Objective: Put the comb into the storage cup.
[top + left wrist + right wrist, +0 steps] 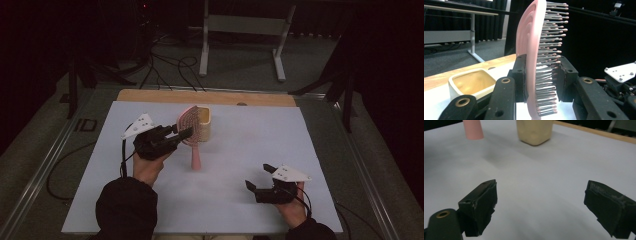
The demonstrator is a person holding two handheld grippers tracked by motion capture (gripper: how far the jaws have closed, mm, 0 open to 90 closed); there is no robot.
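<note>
The left tongs (183, 133) are clamped on the head of a pink hairbrush (191, 131), one jaw on its smooth back and the other against the bristles, as the left gripper view shows. The brush stands upright, its handle end touching the white table (240, 150), just beside a small cream cup (205, 122) that sits behind it. The right tongs (260, 176) hang low over the near right part of the table, jaws wide apart with nothing between them, well apart from the brush.
</note>
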